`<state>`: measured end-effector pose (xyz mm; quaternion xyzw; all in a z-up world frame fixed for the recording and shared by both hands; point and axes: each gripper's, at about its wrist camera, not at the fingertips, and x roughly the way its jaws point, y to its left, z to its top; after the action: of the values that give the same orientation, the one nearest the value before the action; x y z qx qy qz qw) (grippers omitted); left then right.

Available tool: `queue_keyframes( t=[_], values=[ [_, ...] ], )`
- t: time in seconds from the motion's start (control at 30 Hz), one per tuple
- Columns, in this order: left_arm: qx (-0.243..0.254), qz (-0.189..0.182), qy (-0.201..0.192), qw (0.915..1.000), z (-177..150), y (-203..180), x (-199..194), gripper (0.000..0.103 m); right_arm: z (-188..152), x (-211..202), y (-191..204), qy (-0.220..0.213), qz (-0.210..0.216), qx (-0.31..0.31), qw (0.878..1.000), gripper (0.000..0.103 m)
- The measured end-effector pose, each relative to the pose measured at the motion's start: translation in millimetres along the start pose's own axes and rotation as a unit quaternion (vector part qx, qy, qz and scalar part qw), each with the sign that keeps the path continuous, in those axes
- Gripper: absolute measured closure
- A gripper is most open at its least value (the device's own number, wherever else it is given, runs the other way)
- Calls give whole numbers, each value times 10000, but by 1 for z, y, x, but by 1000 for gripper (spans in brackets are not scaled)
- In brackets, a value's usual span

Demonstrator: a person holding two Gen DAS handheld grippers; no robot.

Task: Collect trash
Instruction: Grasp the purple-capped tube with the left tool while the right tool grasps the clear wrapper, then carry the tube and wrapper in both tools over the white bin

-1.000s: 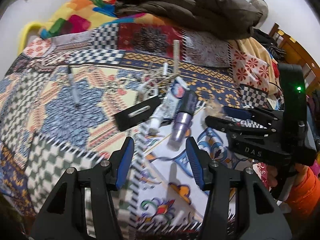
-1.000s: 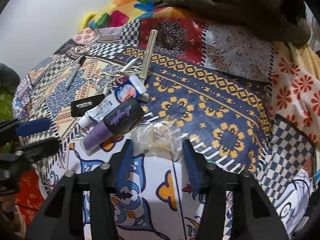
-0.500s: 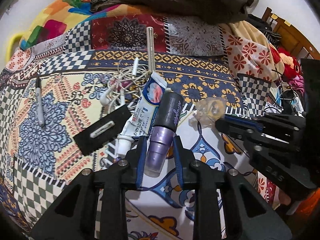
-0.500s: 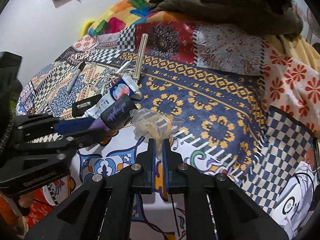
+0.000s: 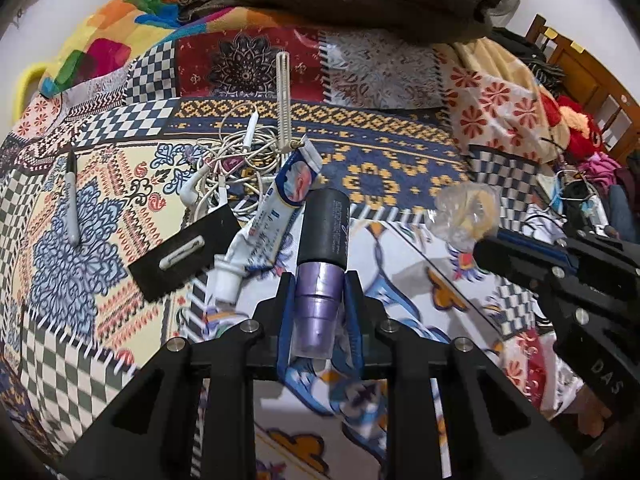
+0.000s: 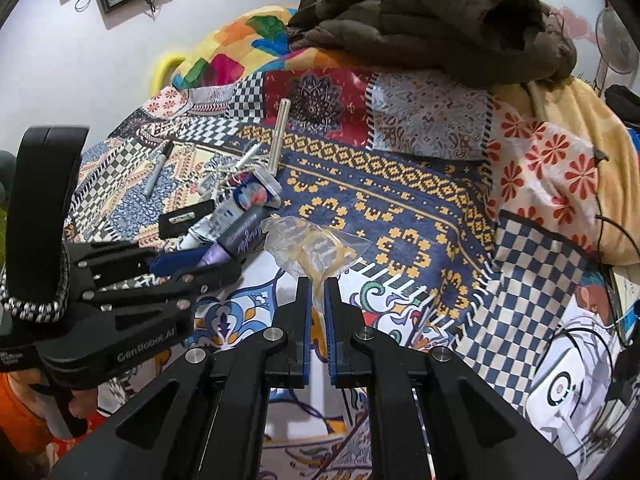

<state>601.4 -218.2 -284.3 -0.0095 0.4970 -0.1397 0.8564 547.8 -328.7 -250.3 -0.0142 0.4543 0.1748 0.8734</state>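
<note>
- The left gripper [image 5: 318, 312] is clamping its 2 blue pads around the purple cap end of a black-and-purple tube [image 5: 322, 256], with the black body sticking forward beyond the fingertips; gripping at the narrow end is probably leaving the heavier body free to droop.
- The right gripper [image 6: 318, 298] is pinching the near edge of a crumpled clear plastic bag [image 6: 314, 242], its jaws nearly touching with only thin film between them, since so flimsy a thing needs an almost full close.
- The bag, with something yellowish inside, appears in the left wrist view raised just clear of the patchwork bedspread [image 5: 380, 168], judging by the shadow beneath it.
- The tube is lying just beside a white toothpaste tube [image 5: 276, 216], the 2 side by side and seemingly touching along part of their length.
- Beyond them, a tangle of white cable [image 5: 228, 172], a pale comb [image 5: 283, 100], a black card with a white clip [image 5: 180, 252] and a marker pen [image 5: 72, 200] are resting on the bedspread, likely useful things rather than trash.
- A dark brown jacket [image 6: 432, 20] is heaped at the far end of the bed.
- Judging from both grips, 2 pieces are being collected at once; no bin is showing in either view, so where they go is unclear.
- The risk seems to be the slippery bag sliding out of so slight a pinch.
</note>
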Motion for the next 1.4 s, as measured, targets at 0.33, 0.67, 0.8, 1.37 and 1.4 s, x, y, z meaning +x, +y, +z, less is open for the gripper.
queue_keyframes(
  t=[0.33, 0.67, 0.8, 1.37, 1.4],
  values=[
    [-45, 156, -684, 9975, -11, -6, -99, 80, 5, -55, 24, -307, -4, -25, 9995, 97],
    [-139, 411, -1453, 9884, -30, -1, -221, 80, 14, -139, 78, -927, 99, -224, 9954, 97],
    [-156, 566, -1712, 9835, -50, 3, -270, 80, 10, -172, 108, -1125, 142, -373, 9929, 97],
    [-547, 1129, -2166, 9682, -178, 55, -405, 80, -36, -231, 232, -1355, 559, -1023, 9839, 97],
    [-582, 1171, -2164, 9675, -186, 60, -410, 80, -41, -232, 243, -1348, 618, -1094, 9829, 97]
  ],
)
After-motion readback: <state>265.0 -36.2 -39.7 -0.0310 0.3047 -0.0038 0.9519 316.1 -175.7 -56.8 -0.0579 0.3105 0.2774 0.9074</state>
